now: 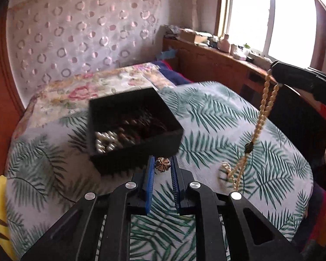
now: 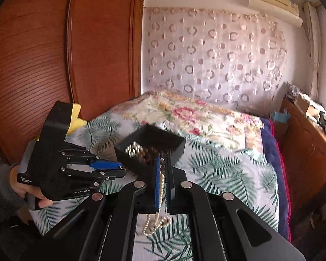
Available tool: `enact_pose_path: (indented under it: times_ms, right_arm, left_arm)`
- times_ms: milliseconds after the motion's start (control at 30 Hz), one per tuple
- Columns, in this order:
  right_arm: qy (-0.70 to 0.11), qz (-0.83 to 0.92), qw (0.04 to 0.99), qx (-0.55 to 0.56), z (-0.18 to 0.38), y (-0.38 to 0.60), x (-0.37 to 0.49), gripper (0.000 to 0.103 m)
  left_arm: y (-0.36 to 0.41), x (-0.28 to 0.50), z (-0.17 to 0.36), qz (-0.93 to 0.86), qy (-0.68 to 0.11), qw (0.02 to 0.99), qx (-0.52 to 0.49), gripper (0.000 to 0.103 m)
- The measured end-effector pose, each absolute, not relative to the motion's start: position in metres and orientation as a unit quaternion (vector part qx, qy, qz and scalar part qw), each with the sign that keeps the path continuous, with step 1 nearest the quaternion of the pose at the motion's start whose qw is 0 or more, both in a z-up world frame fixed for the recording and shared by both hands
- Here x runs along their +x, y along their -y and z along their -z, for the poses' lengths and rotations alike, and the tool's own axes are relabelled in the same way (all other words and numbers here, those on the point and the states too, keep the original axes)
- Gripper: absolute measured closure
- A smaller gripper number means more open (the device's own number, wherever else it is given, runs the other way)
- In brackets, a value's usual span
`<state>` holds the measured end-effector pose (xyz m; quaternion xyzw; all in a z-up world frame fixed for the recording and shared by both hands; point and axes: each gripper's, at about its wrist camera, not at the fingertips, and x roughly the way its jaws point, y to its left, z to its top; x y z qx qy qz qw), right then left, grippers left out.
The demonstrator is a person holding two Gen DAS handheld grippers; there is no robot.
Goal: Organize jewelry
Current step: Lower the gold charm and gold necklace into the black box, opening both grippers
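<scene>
Ahead of both clamped grippers, left [image 1: 162, 165] pinching a brooch [image 1: 162, 164], right [image 2: 163, 163] a necklace [image 2: 162, 180], the blurred box [image 1: 132, 128] sits on a leaf-print bed [image 1: 217, 117].

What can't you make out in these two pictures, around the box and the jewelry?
- Left wrist view: the black box is motion-blurred, so the dark pieces beside the white beads cannot be identified.
- Left wrist view: the pearl necklace has its lower end blurred on the leaf-print cloth.
- Right wrist view: the left gripper hides its flower-shaped piece.
</scene>
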<state>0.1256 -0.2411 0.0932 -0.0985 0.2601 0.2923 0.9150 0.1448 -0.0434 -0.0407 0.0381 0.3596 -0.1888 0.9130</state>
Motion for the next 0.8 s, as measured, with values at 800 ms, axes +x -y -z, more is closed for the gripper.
enact_pose_path:
  times_ms: [800]
  right_arm:
    - [-0.205, -0.296, 0.927, -0.101, -0.183, 0.197, 0.191, 0.098]
  left_arm:
    - [0.002, 0.188, 0.0, 0.135, -0.327, 0.935, 0.016, 0.089]
